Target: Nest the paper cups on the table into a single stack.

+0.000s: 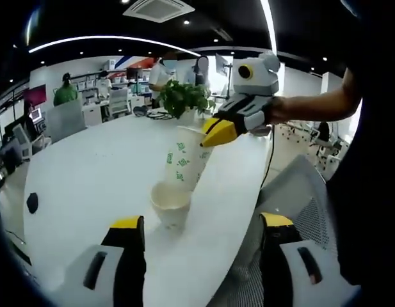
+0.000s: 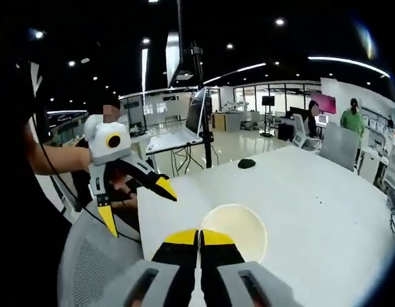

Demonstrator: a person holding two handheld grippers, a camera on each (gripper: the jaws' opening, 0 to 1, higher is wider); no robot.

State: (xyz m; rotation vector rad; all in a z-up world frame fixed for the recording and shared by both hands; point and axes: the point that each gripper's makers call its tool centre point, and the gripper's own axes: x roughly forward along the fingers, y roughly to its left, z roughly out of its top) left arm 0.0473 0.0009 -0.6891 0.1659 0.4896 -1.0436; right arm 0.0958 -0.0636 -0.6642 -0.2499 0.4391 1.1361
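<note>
A single cup (image 1: 171, 203) stands on the desk (image 1: 88, 173) just ahead of the left gripper's (image 1: 200, 246) jaws, between them. Behind it the cup stack (image 1: 186, 160) hangs tilted (rim pinched by the right gripper (image 1: 217, 132)), with a plant (image 1: 182, 97) farther back.

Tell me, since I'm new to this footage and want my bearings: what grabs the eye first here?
In the left gripper view, the right gripper pinches the rim of a tilted stack of paper cups over a single cup standing on the white table. In the right gripper view, the left gripper hangs open beside the table edge, jaws spread wide.
</note>
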